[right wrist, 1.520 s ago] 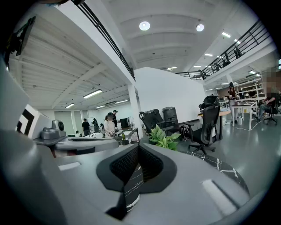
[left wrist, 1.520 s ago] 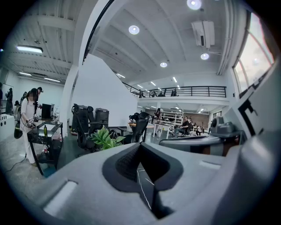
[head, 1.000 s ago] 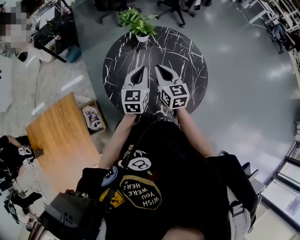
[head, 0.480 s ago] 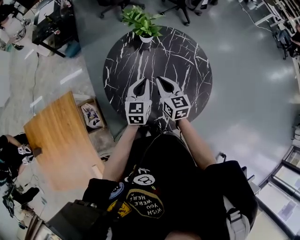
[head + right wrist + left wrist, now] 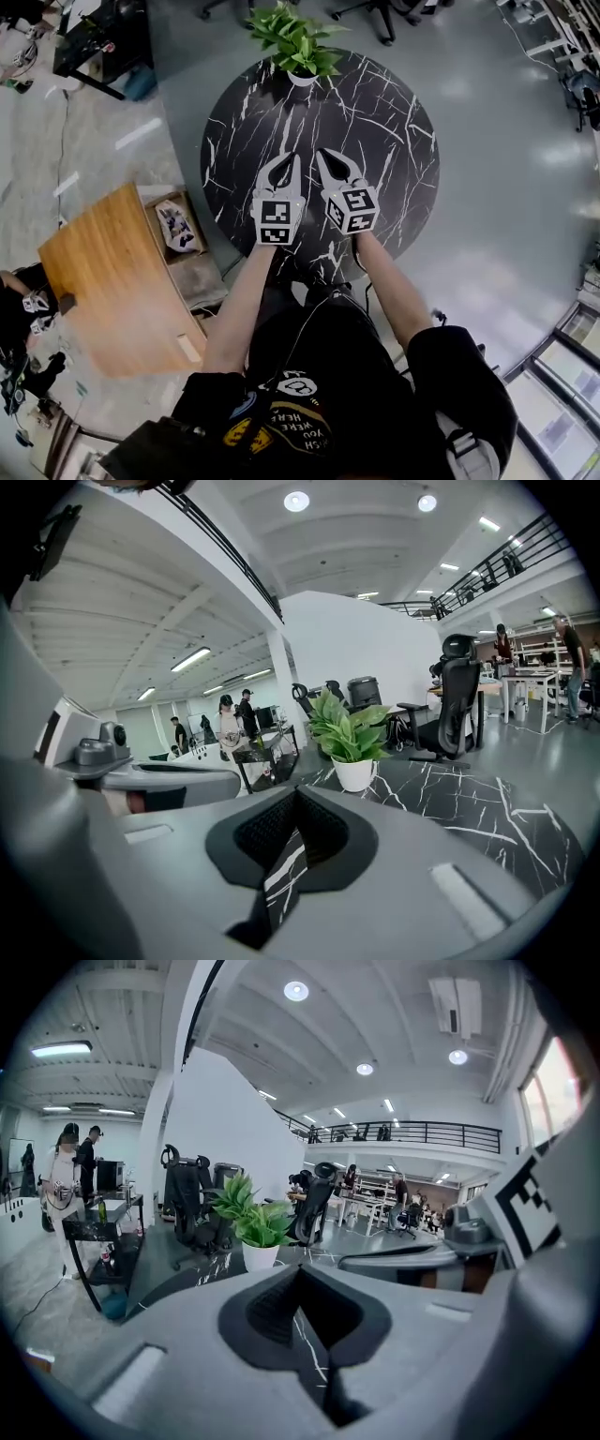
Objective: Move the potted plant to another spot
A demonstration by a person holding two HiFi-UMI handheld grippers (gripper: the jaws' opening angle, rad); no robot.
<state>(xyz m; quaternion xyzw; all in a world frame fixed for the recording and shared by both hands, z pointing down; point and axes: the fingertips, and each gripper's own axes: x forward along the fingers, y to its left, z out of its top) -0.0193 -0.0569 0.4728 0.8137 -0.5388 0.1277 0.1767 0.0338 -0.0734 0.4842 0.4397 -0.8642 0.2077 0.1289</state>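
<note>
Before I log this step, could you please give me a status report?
Left gripper shut, empty. Right gripper shut, empty. Potted plant untouched at table's far edge. Nothing between.

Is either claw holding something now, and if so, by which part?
Nothing is held. The left claw and the right claw are both shut and empty; the potted plant stands untouched at the far edge of the table.
</note>
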